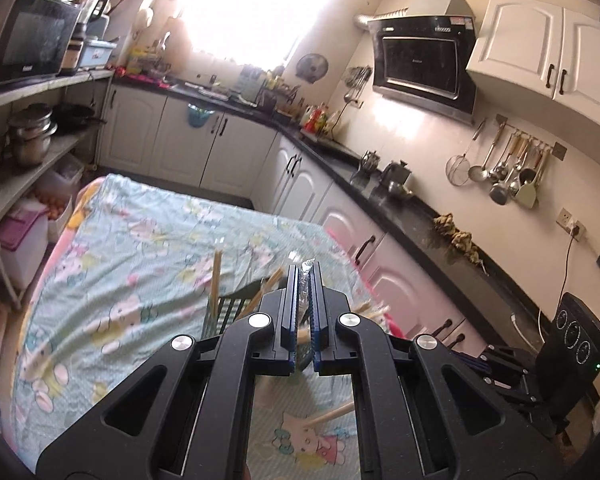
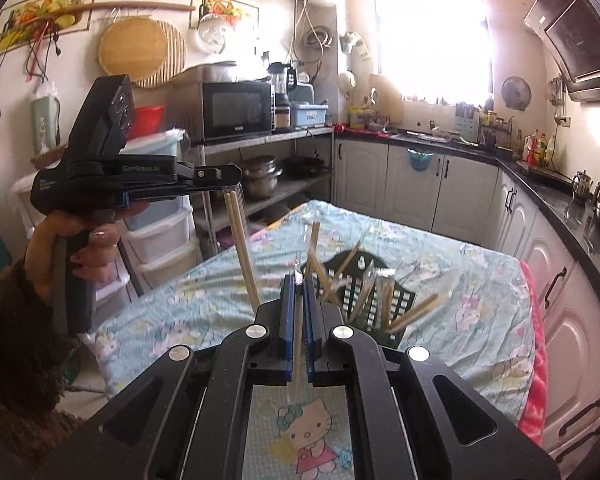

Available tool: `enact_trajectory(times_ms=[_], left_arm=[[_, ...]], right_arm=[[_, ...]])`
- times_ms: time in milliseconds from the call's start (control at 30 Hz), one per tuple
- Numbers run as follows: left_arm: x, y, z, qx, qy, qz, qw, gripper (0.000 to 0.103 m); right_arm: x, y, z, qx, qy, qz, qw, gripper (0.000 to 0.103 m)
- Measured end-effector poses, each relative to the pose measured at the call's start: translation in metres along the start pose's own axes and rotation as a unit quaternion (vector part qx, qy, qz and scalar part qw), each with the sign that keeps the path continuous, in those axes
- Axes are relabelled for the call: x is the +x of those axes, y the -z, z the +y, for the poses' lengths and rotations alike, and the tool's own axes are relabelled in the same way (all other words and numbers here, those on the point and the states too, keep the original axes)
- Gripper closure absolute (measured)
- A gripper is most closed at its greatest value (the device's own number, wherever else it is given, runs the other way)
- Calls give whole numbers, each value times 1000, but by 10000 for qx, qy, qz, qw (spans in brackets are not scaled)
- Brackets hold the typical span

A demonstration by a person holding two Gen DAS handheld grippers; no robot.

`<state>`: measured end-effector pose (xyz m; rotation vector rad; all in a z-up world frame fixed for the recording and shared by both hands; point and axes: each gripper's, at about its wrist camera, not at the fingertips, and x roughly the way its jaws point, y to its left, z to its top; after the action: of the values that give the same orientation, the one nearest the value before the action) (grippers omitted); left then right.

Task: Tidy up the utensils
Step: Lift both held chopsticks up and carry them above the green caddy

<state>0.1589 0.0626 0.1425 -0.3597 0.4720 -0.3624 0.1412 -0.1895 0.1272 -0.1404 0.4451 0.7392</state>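
A black slotted utensil holder [image 2: 364,300] stands on the table with several wrapped wooden chopsticks [image 2: 332,272] leaning in it; it also shows in the left wrist view [image 1: 230,308]. My left gripper [image 1: 305,270] is shut on the clear wrapper end of a chopstick pair [image 2: 242,240], which hangs down toward the holder; the gripper shows from the side in the right wrist view [image 2: 232,178]. My right gripper [image 2: 299,280] is shut on another wrapped chopstick [image 2: 298,340], held just in front of the holder.
The table carries a light blue cartoon-print cloth [image 1: 140,248]. A chopstick [image 1: 332,414] lies loose on the cloth. White cabinets with a black counter [image 1: 420,224] run along the right. Shelves with a microwave [image 2: 236,110] and pots stand at the left.
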Motion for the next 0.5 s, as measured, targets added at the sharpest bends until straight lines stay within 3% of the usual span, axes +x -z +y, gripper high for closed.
enact_trajectory(times_ms=[500], left_arm=[[-23, -69, -30, 427, -95, -745, 9963, 101]], right_arm=[[-19, -98, -26, 195, 87, -1077, 9940, 99]])
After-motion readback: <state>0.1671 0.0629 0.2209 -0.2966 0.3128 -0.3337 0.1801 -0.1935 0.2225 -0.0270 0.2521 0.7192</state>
